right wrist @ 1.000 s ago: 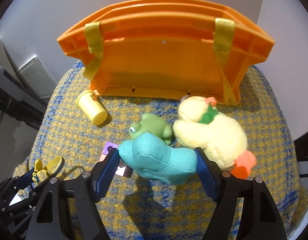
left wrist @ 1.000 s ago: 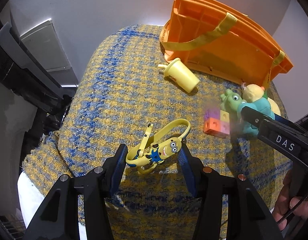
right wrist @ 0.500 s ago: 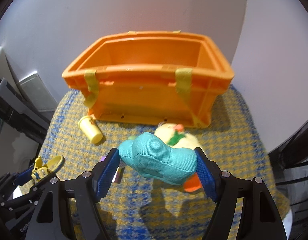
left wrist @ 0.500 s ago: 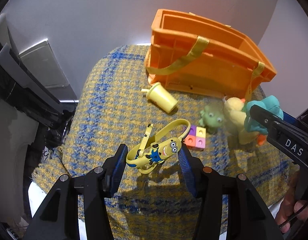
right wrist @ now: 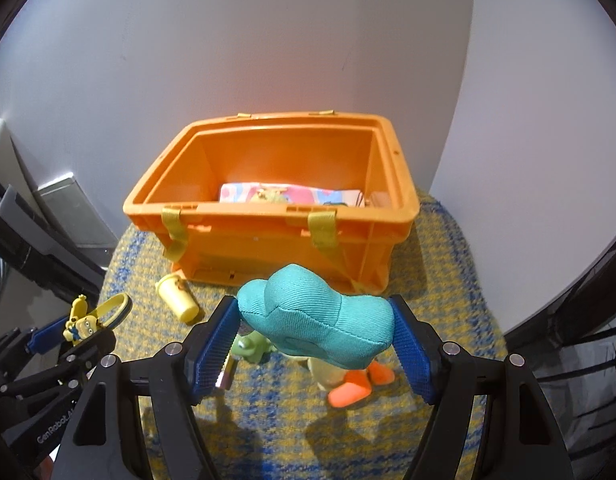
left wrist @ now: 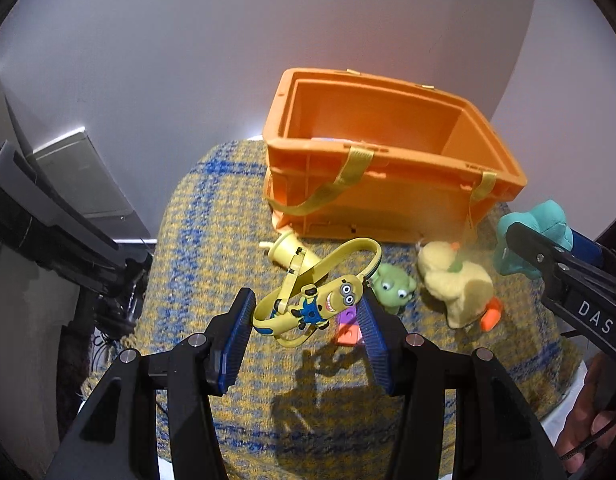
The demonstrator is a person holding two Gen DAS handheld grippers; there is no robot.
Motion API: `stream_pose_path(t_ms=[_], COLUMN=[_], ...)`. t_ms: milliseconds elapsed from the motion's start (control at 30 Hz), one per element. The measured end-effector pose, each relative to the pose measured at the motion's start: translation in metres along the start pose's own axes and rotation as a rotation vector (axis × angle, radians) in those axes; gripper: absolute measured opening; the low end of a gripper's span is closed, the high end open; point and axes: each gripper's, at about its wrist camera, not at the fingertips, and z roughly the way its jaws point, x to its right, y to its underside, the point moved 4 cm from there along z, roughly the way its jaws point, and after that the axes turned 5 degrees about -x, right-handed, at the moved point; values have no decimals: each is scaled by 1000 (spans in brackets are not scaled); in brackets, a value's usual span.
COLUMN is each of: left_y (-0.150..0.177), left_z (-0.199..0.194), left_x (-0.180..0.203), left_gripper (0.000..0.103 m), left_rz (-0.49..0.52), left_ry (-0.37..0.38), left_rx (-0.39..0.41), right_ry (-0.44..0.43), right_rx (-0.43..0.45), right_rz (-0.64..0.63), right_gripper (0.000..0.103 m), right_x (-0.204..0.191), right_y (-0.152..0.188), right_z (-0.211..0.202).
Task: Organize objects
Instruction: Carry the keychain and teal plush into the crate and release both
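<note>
My left gripper (left wrist: pixel 306 320) is shut on a yellow minion wristband (left wrist: pixel 316 304) and holds it above the cloth. My right gripper (right wrist: pixel 314 338) is shut on a teal plush toy (right wrist: pixel 316 322), also held in the air; it also shows at the right of the left wrist view (left wrist: pixel 544 224). The orange crate (right wrist: pixel 276 236) stands at the back, open-topped, with a colourful flat item (right wrist: pixel 288 194) inside. On the yellow-blue cloth (right wrist: pixel 440 280) in front of it lie a yellow toy cup (right wrist: pixel 178 298), a green frog (left wrist: pixel 392 288), a yellow plush duck (left wrist: pixel 456 288) and coloured cubes (left wrist: pixel 348 326).
The cloth covers a small rounded table whose edges drop off on all sides. A white wall stands behind the crate. Grey and black equipment (left wrist: pixel 60 196) stands to the left. The crate's yellow straps (left wrist: pixel 340 184) hang down its front.
Both grippers have risen and pulled back with their toys, so the crate now looks smaller and its inside shows. The toys on the cloth have not moved.
</note>
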Motion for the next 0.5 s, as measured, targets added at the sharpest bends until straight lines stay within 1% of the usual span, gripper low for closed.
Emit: stream_pose_path(t_ms=[100, 133, 267, 300, 500], left_y=[-9, -13, -23, -24, -45], left_z=[-3, -4, -6, -6, -8], left_x=[4, 4, 6, 6, 6], left_gripper=[51, 51, 51, 51, 51], left_rz=[7, -25, -19, -18, -14], left_ry=[1, -26, -24, -23, -24], left_rx=[11, 23, 37, 39, 66], right_ry=[1, 1, 0, 21, 24], right_rx=[11, 14, 30, 79, 102], right_rz=[3, 5, 5, 64, 66], right_gripper=[74, 74, 74, 74, 74], right_x=[2, 3, 3, 4, 8], right_y=[-8, -11, -22, -27, -44], right_z=[-4, -5, -12, -13, -22])
